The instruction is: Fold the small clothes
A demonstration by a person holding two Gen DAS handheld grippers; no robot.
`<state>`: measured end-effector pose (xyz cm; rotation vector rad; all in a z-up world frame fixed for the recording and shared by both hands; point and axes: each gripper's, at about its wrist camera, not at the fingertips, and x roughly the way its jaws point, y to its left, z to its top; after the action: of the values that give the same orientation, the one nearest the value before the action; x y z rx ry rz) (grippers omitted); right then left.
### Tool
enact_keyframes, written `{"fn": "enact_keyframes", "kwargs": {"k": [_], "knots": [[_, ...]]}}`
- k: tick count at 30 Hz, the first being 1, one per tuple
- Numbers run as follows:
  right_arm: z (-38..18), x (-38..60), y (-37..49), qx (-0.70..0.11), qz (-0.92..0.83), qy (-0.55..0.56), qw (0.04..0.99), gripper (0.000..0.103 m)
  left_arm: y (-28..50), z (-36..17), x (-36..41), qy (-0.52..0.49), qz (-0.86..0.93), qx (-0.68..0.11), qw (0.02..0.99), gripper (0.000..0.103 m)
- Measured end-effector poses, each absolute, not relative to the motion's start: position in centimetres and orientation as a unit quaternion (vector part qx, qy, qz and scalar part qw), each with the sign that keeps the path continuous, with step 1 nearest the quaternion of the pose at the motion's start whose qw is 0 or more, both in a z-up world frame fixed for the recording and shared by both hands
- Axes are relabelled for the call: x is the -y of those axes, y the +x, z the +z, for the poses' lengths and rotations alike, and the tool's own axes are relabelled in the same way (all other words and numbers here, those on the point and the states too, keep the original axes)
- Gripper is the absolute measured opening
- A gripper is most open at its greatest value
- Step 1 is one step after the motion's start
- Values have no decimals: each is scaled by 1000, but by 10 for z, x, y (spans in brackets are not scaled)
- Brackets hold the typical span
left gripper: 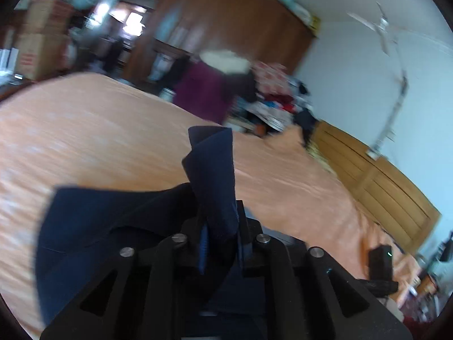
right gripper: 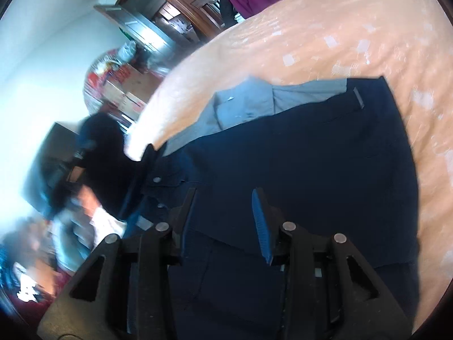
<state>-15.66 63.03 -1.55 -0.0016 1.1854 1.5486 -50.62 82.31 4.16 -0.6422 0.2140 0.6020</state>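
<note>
A dark navy garment point(right gripper: 311, 155) lies spread on the orange bedsheet point(right gripper: 325, 28), with a grey inner lining point(right gripper: 254, 104) showing at its far edge. My right gripper point(right gripper: 223, 212) hovers open just over the navy cloth, nothing between its fingers. In the left wrist view my left gripper point(left gripper: 219, 235) is shut on a fold of the navy garment point(left gripper: 212, 175), which stands up from the jaws; the rest of the cloth point(left gripper: 93, 226) hangs to the left over the bed.
The orange bed point(left gripper: 113, 130) fills most of both views. A wooden wardrobe point(left gripper: 226, 22) and a wooden headboard point(left gripper: 382, 187) border it. A person in a purple top point(left gripper: 203, 90) stands beyond the bed. A black device point(left gripper: 380, 263) lies near the right edge.
</note>
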Motion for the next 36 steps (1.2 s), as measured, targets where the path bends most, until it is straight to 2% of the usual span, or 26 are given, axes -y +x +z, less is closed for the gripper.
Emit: {"fn": "enact_keyframes", "kwargs": {"k": [1, 2, 3, 5, 6, 9, 11, 13, 16, 18, 19, 21, 22, 25, 29, 36], "knots": [[-21, -632, -154, -515, 657, 10, 550, 52, -470, 20, -818, -322, 252, -141, 902, 45], [-27, -635, -152, -529, 654, 18, 540, 57, -446, -1, -815, -339, 232, -175, 895, 51], [-32, -637, -151, -538, 652, 22, 533, 57, -423, -32, -811, -371, 218, -219, 876, 48], [-36, -647, -153, -546, 659, 22, 518, 57, -405, -75, -804, -426, 198, -275, 839, 28], [-37, -653, -154, -548, 666, 24, 506, 57, -410, -81, -798, -436, 200, -274, 834, 28], [-45, -687, -162, -572, 681, 32, 456, 57, -444, -61, -783, -434, 213, -229, 845, 29], [-53, -718, -173, -587, 678, 18, 442, 57, -475, -42, -773, -425, 236, -197, 851, 40], [-64, -744, -189, -604, 676, -9, 421, 57, -516, -31, -775, -414, 278, -174, 849, 46], [-79, -765, -208, -614, 656, -64, 435, 52, -563, -27, -786, -421, 332, -161, 829, 46], [-76, -771, -214, -612, 660, -58, 432, 54, -595, -34, -790, -436, 356, -150, 813, 46], [-73, -773, -216, -613, 665, -46, 424, 51, -608, -39, -790, -444, 365, -147, 805, 46], [-73, -777, -220, -614, 670, -31, 415, 31, -624, -54, -788, -461, 381, -139, 789, 46], [-73, -779, -223, -615, 671, -30, 413, 11, -632, -61, -790, -468, 384, -135, 784, 46], [-54, -770, -220, -593, 684, -11, 424, 11, -656, -79, -791, -494, 394, -105, 768, 46], [0, -721, -181, -531, 704, 38, 470, 11, -660, -70, -789, -483, 412, -80, 768, 49], [9, -662, -124, -516, 671, 54, 529, 11, -659, -56, -807, -457, 429, -97, 773, 49]]}}
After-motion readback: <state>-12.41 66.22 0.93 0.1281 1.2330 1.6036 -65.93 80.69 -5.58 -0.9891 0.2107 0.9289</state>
